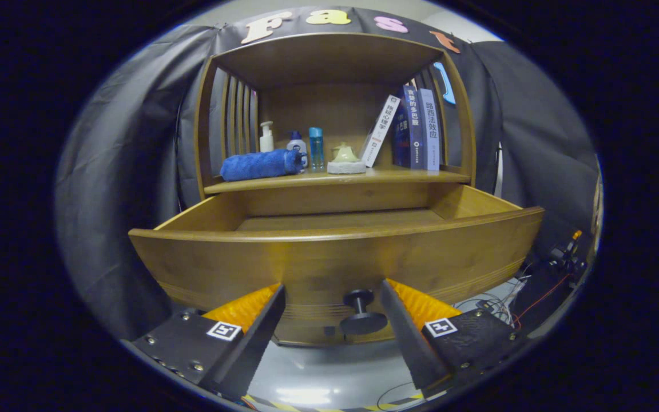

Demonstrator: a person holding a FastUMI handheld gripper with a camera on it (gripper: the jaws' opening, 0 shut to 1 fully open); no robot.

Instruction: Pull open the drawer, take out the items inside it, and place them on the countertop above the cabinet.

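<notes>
Drawer (335,252) is pulled well out of the cabinet (329,63), front panel facing the tongs (332,294). Tongs are open, fingers spread wide, nothing between the pads. The black knob (362,313) sits in the gap between the fingers, closer to the right one, not touched by either.

Key relation: the drawer cavity lies ahead of and above the fingertips, behind the front panel. The drawer's long axis runs left-right across the tongs' line of sight; its slide axis points straight at the tongs. So reaching in means lifting over the front rim, then dipping down into the box.

From this low angle only a strip of the drawer floor near the back shows, and it looks bare. The near part of the floor is hidden by the front panel, so I can't tell if anything is left inside.

Worktop (364,174) directly above the drawer already carries a rolled blue towel (261,165) lying left-right, a white pump bottle (266,137), a small blue-capped bottle (297,146), a slim blue bottle (316,147), a pale green object on a stone-like base (345,160), and books (415,129) on the right, one white book (380,131) leaning against them.

My read: opening is done; next is checking the hidden front part of the drawer.
</notes>
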